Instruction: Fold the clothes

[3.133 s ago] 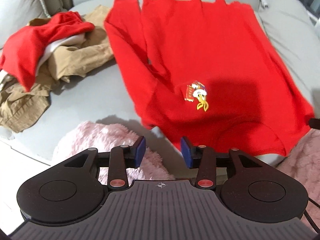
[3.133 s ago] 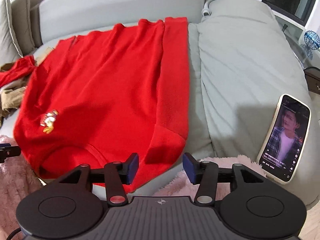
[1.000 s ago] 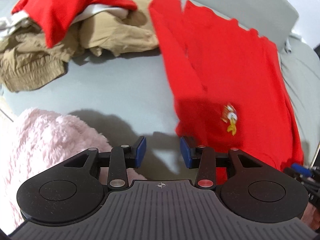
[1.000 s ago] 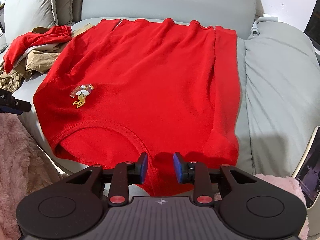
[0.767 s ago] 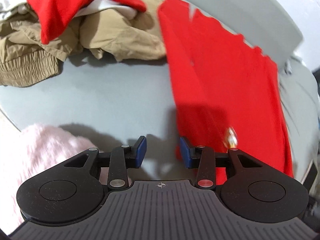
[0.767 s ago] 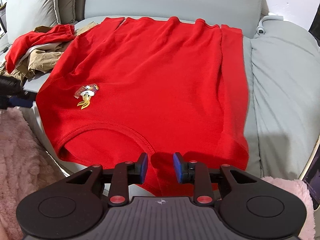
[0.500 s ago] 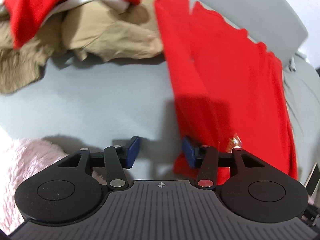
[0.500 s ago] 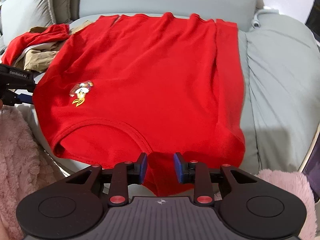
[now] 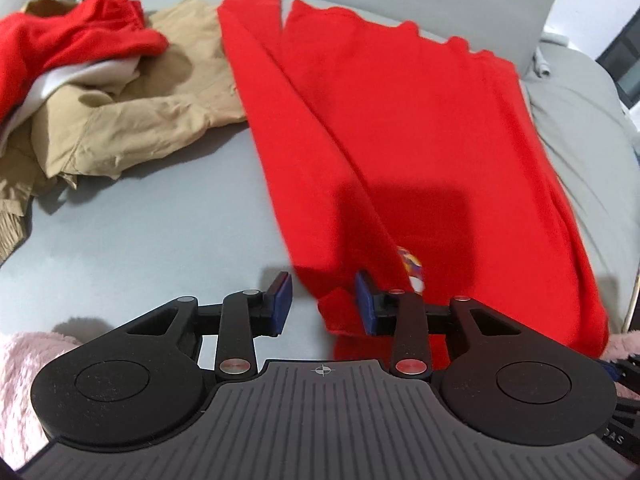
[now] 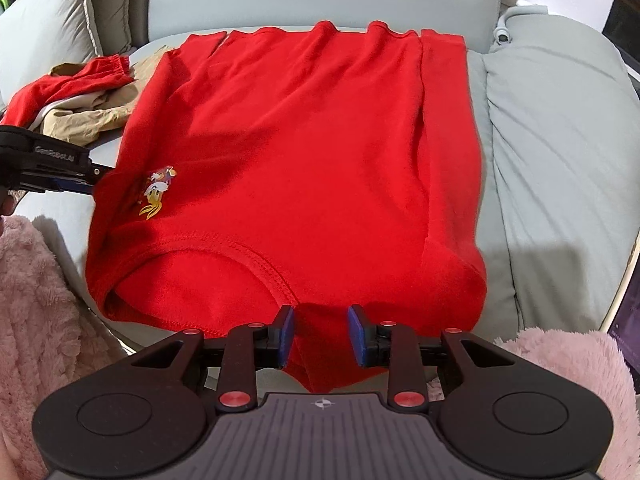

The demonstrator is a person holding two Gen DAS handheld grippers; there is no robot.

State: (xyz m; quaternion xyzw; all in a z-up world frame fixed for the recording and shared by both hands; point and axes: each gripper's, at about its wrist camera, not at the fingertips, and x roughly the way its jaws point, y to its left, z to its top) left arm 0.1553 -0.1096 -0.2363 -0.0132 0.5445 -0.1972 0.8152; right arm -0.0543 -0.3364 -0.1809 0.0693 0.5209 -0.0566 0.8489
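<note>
I had the red sweatshirt (image 10: 304, 152) spread flat on the grey sofa seat (image 9: 152, 224), collar nearest me, its small cartoon badge (image 10: 156, 192) on the chest; my left gripper (image 9: 323, 304) sat at the shoulder edge with its blue pads (image 9: 283, 300) spread apart, the red hem lying between them but not pinched; my right gripper (image 10: 321, 336) hung over the collar edge that draped off the seat, fingers parted with cloth in the gap, and I could not tell whether the pads touched it; a heap of tan and red clothes (image 9: 100, 92) lay beside the far sleeve; pink fleece (image 10: 36, 292) showed at the near corners.
</note>
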